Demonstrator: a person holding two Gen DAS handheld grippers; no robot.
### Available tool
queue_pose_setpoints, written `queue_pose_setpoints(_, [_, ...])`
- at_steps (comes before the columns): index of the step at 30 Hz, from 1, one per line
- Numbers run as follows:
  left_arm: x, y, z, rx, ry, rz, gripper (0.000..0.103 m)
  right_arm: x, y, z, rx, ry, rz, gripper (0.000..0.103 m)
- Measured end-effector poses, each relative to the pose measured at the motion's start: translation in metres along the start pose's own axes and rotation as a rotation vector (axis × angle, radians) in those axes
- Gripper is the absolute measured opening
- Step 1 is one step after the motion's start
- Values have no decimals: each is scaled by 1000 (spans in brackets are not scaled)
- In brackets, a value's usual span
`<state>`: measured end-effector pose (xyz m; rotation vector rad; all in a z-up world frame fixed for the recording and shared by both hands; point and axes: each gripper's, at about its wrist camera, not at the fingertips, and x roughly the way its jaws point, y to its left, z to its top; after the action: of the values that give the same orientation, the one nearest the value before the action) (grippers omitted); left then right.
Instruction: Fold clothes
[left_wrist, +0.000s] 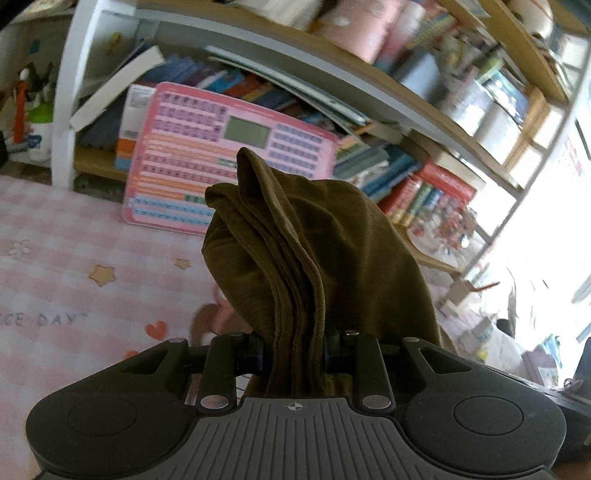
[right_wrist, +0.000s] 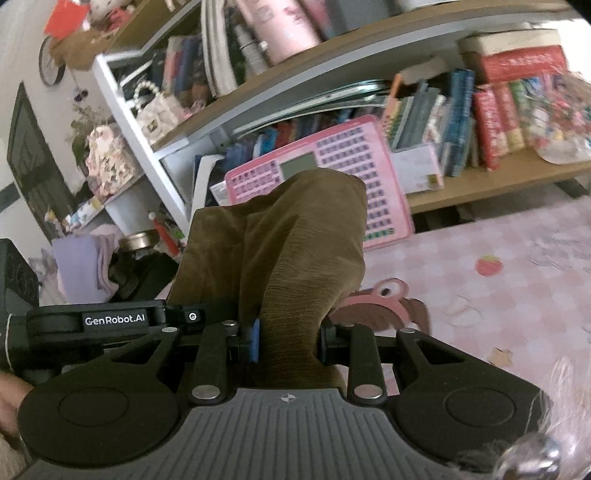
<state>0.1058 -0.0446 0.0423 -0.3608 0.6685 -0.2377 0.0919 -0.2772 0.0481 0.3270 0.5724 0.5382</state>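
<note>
An olive-brown garment (left_wrist: 314, 243) is bunched in several folded layers and lifted above the pink checked surface (left_wrist: 74, 266). My left gripper (left_wrist: 293, 349) is shut on its layered edge, and the cloth rises in front of the camera. In the right wrist view the same garment (right_wrist: 288, 240) stands up out of my right gripper (right_wrist: 290, 341), which is shut on it. The left gripper's body (right_wrist: 96, 319) shows at the left of the right wrist view, close beside the cloth.
A white and wood bookshelf (left_wrist: 424, 122) packed with books stands behind the surface. A pink toy keyboard board (left_wrist: 207, 162) leans against it, also in the right wrist view (right_wrist: 332, 173). Bags and clutter (right_wrist: 96, 258) lie at the left.
</note>
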Motion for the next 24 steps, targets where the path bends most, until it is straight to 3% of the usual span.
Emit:
queue_pose_setpoints(11, [31, 84, 32, -69, 33, -11, 25, 93, 34, 9, -29, 60, -12, 26])
queue_pose_setpoints(24, [82, 130, 27, -141, 100, -44, 25, 151, 16, -2, 40, 107, -63, 26])
